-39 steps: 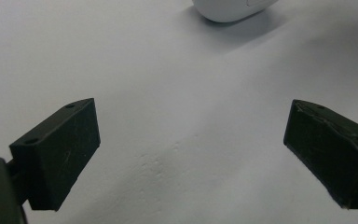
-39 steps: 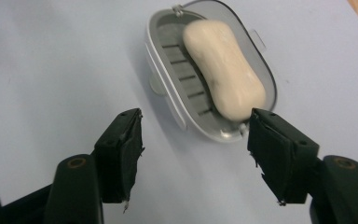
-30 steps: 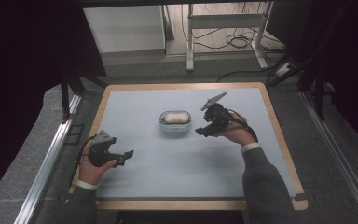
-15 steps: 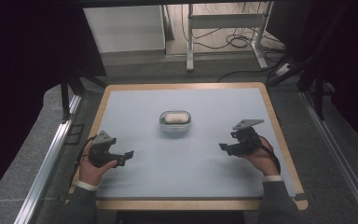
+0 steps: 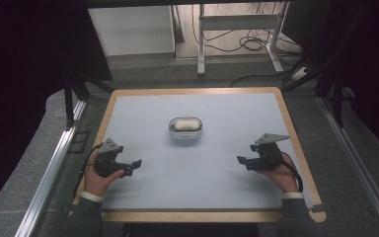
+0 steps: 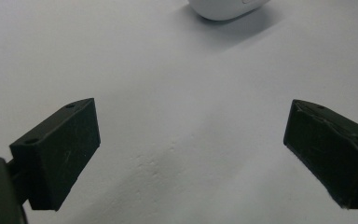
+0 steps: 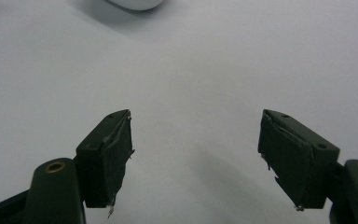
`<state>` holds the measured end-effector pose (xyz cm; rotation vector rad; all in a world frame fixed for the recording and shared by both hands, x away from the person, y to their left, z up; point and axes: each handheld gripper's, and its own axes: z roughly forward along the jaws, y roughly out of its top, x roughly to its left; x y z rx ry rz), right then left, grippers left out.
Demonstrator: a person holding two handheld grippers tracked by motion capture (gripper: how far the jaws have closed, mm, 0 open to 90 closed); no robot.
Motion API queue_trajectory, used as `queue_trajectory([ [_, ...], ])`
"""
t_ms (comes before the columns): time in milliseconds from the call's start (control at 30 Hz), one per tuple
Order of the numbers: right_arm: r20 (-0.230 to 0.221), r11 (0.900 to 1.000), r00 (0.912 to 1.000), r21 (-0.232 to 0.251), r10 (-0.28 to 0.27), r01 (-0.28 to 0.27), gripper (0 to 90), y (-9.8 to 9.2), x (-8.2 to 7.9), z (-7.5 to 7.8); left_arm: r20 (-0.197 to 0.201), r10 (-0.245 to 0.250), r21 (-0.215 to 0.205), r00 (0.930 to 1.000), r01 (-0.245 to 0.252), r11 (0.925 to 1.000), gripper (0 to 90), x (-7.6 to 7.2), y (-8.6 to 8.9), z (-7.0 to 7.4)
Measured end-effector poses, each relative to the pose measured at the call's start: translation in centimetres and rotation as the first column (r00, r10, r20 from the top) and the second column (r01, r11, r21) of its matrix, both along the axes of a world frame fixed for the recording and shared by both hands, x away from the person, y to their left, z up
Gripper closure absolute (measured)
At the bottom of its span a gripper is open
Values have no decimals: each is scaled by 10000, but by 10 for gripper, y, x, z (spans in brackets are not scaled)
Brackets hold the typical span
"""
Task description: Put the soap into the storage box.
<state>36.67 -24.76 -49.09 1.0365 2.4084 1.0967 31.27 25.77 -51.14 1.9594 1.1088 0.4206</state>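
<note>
Bowl (image 5: 186, 129) white, holding a pale lump, sits at table (image 5: 217, 187) centre | left gripper (image 5: 132, 166) at bowl's 8 o'clock, jaws spread wide, holding nothing, well apart from bowl | right gripper (image 5: 242, 160) at bowl's 4 o'clock, jaws spread, holding nothing, well apart from bowl

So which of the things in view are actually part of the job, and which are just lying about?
Part of the job:
- white bowl mid-table, with a pale lump in it
- left gripper, open, empty
- right gripper, open, empty

Just lying about:
- cables on the floor beyond the table
- metal frame behind the table
</note>
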Motion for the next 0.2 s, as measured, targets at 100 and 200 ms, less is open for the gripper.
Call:
queue_trajectory([
  [100, 85, 9999, 10000, -142, 25, -24, 233, 2, -1, -1, -5, -13, 12, 10000, 13, 10000, 41, 0, 0, 0],
  [200, 197, 9997, 9997, -183, -126, 130, 220, 0, -1, 0, -15, -14, 30, 10000, 14, 10000, 41, 0, 0, 0],
])
